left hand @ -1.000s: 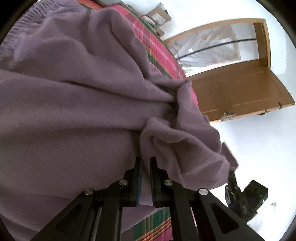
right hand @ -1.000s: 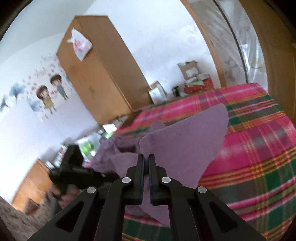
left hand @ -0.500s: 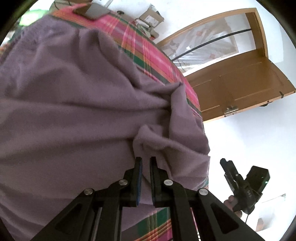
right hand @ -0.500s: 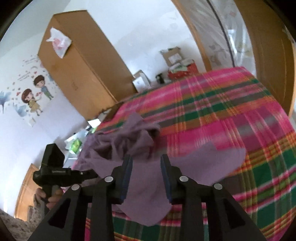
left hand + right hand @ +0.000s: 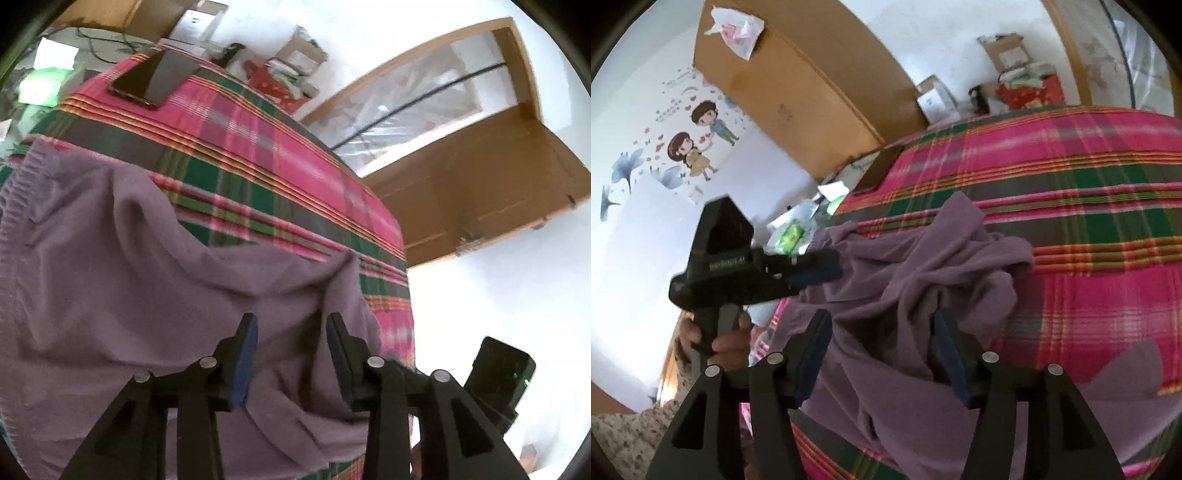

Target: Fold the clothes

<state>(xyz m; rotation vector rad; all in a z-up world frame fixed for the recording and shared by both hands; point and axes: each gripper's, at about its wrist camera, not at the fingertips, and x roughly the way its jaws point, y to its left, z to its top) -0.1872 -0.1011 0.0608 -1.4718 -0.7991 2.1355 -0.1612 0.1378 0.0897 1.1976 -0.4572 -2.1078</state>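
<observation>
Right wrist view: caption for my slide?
Purple garment lies bunched on plaid bedspread as right hand-held gripper opens.

A pale line of lettering runs along the side of the left gripper (image 5: 809, 275) in the right wrist view, too blurred to read. No other text is legible.

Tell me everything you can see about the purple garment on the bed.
The purple garment is a soft, fleece-like piece in muted mauve, with a gathered, ribbed edge at one side. It lies crumpled and unfolded on the plaid bedspread, bunched into ridges and folds in the middle, one flap lying flat toward the bed's near edge. Both the left gripper and the right gripper hang over it, jaws opening; neither pinches the cloth.
</observation>
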